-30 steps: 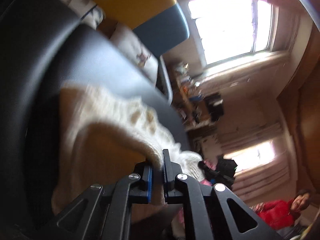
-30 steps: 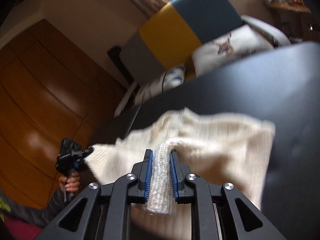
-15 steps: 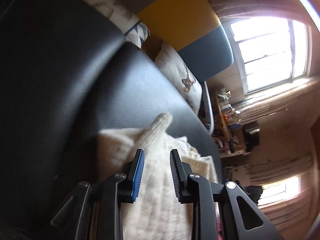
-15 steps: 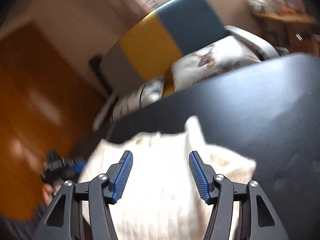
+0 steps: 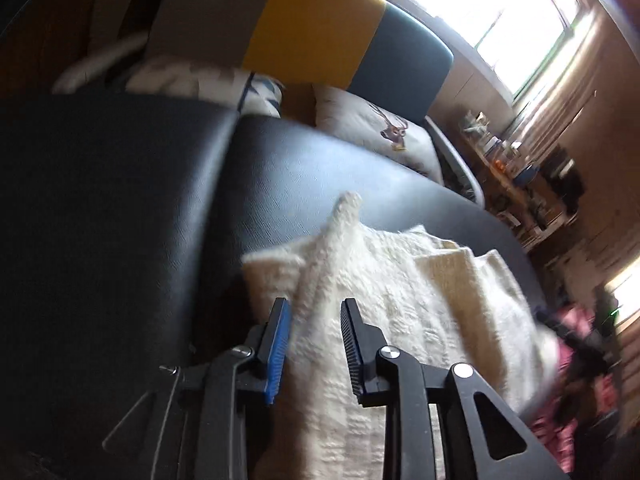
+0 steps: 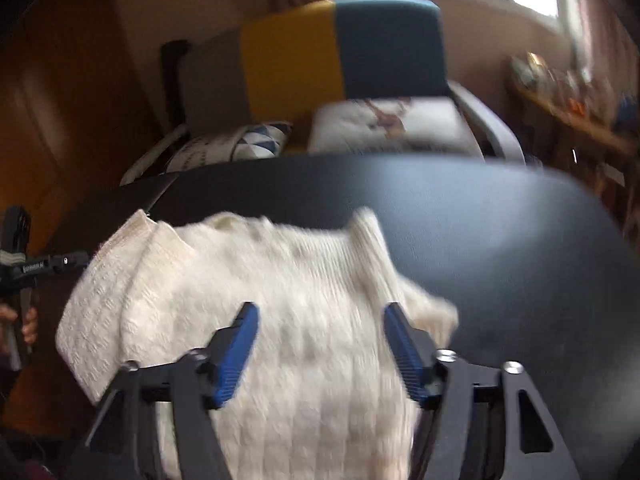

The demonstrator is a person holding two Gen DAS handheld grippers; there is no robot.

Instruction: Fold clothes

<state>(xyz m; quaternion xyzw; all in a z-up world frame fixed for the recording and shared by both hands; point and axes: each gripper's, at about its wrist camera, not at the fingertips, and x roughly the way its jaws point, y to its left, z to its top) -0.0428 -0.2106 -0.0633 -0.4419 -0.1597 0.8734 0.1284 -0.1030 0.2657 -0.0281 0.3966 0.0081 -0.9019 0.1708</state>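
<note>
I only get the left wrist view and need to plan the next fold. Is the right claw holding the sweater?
Observer: No. The right claw is open, its fingers spread wide above the sweater.
Operator: Where does it sit relative to my left claw?
Observer: Your left claw is past the sweater's far side from it; in the right view a hand grips its handle at the frame's left edge.

Both tongs, left (image 5: pixel 314 326) and right (image 6: pixel 320 330), have released the sweater (image 6: pixel 280 300), now lying flat.
</note>
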